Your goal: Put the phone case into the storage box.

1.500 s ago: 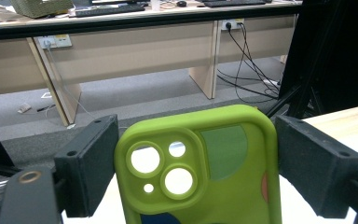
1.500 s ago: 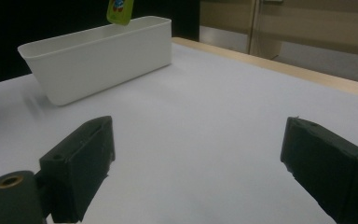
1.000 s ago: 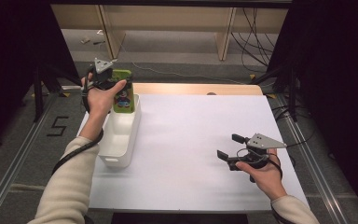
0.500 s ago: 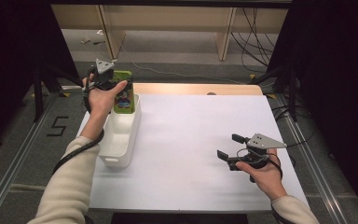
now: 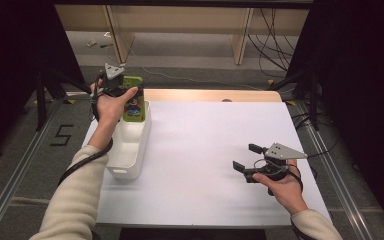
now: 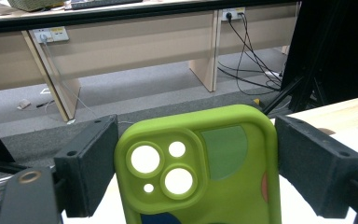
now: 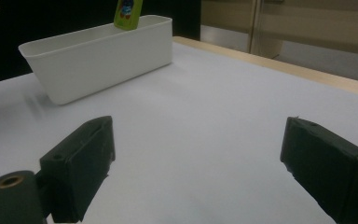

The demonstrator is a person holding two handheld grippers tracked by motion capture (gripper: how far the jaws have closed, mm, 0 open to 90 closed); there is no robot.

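A lime-green phone case (image 6: 223, 186) with round camera cut-outs stands upright between the two black jaws of my left gripper (image 6: 196, 158), and both pads press on its side edges. From above, the left gripper (image 5: 125, 91) holds the phone case (image 5: 134, 104) over the far end of a white plastic bin (image 5: 125, 165). My right gripper (image 5: 244, 156) rests low over the white table at the near right, jaws wide apart and nothing between them. Along the right gripper (image 7: 196, 154) I see the bin (image 7: 98, 56) with the case (image 7: 128, 14) poking above its far rim.
The white table sheet (image 5: 205, 150) has a wooden strip (image 5: 210, 95) along its far edge. Beyond it lie grey floor, desk legs (image 5: 240, 35) and loose cables (image 5: 275, 30). Black stands flank the table on both sides.
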